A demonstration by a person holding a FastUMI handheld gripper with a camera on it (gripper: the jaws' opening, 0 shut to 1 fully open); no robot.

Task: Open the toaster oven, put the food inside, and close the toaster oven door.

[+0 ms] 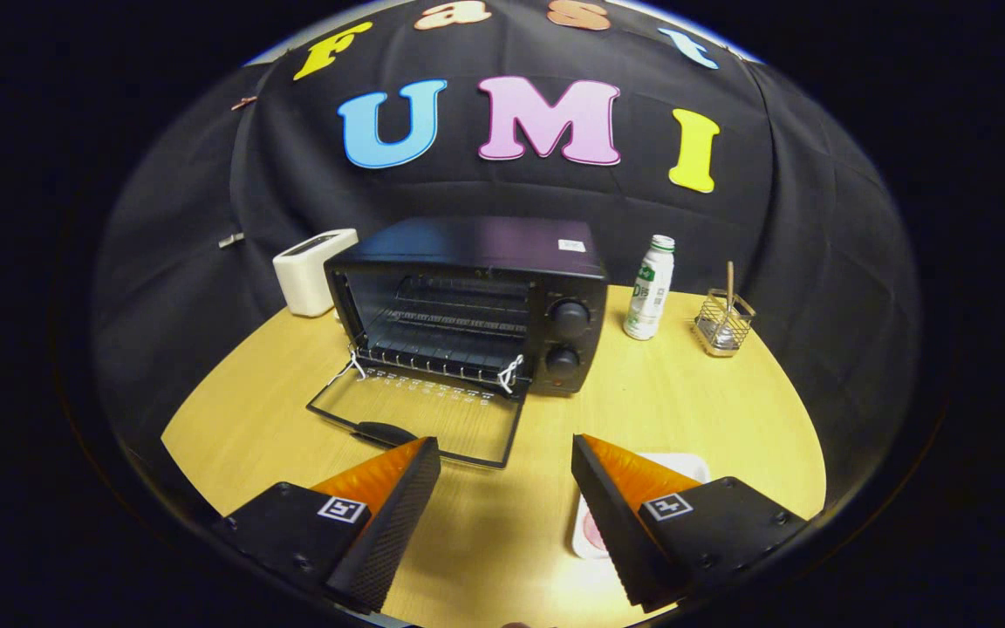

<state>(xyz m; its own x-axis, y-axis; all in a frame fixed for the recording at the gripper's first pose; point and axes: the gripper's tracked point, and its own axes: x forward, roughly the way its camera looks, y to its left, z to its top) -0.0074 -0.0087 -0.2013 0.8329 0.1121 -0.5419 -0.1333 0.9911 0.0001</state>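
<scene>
My tool hangs spread and empty over the pale wooden worktop, the boxy black toaster oven at twelve o'clock with its glass door dropped flat, and the white food tray at five o'clock, ready for pickup.

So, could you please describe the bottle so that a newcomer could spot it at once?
Find the black toaster oven on the wooden table, beyond the gripper and its open jaws. Just right of its knobs stands the bottle, upright, white with a green label, taller than the wire basket beside it.
</scene>
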